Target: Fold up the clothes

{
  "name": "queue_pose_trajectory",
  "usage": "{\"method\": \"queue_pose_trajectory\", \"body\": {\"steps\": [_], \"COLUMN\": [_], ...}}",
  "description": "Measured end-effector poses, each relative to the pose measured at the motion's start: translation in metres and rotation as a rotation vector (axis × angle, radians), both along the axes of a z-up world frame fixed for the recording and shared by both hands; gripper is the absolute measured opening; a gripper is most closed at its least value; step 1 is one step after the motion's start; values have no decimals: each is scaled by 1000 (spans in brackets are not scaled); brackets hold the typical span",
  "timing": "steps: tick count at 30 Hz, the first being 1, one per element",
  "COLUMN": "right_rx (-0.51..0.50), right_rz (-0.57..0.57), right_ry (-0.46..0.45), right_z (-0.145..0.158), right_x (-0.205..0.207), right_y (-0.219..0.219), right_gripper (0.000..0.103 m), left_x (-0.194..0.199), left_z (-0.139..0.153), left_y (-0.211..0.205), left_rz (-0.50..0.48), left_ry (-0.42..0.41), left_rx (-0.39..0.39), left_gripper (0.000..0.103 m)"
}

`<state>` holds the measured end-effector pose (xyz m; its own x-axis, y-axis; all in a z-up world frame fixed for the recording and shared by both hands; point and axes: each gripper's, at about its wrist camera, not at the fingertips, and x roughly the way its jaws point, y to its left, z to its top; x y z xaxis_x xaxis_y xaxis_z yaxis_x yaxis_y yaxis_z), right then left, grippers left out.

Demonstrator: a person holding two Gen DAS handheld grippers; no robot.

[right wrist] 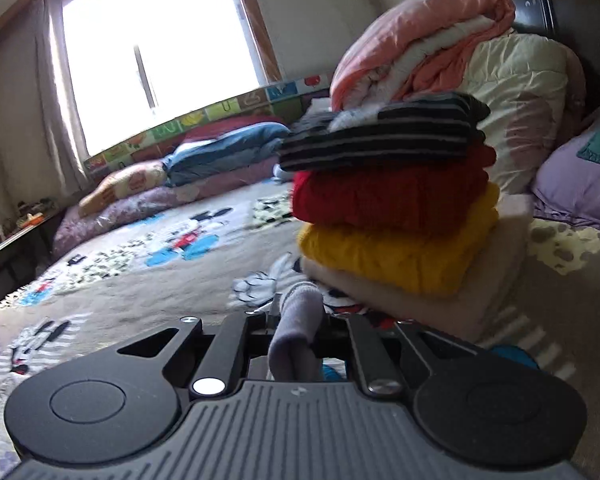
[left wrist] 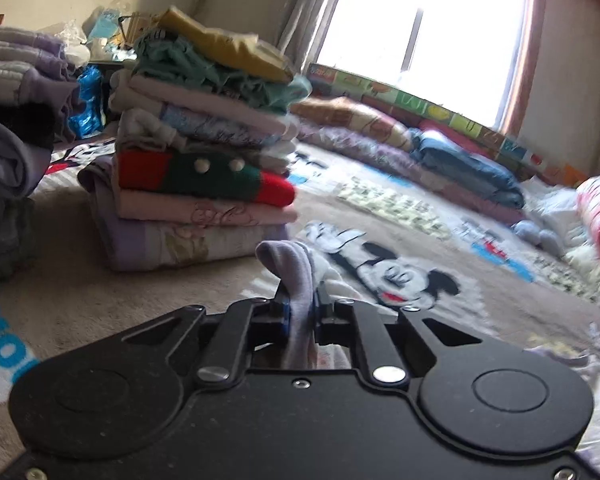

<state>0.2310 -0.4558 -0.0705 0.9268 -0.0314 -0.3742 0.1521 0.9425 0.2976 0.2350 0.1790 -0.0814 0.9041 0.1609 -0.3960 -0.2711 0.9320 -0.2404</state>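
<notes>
Pale lilac garment [left wrist: 300, 280] is soft, light and floppy, so I've pinched bunched edges: left gripper [left wrist: 300, 304] clamped on one fold, right gripper [right wrist: 298, 316] clamped on another (greyer-looking there), both just above the cartoon-mouse blanket [left wrist: 400, 276]. Folded stacks [left wrist: 204, 152] sit beyond. Readable writing? Only blue letters "MO" at the blanket's edge.

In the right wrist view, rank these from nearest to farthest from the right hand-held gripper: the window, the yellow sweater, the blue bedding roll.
1. Yellow sweater, in the stack just ahead, right.
2. Blue bedding roll, across the bed, left.
3. Window, back wall, upper left.
</notes>
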Motion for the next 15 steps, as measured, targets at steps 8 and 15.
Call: {"method": "queue_pose_trajectory", "body": {"steps": [8,15], "right_rx": [59,19], "right_rz": [-38,-115], "right_ry": [222,224], "right_z": [-67,-63], "right_x": [34,24], "right_y": [-17,-13], "right_gripper": [13,34], "left_x": [28,2], "left_z": [-33,-18], "left_y": [13,27], "left_rz": [72,271], "left_ry": [225,178], "left_rx": [-14,-32], "left_gripper": [23,46]}}
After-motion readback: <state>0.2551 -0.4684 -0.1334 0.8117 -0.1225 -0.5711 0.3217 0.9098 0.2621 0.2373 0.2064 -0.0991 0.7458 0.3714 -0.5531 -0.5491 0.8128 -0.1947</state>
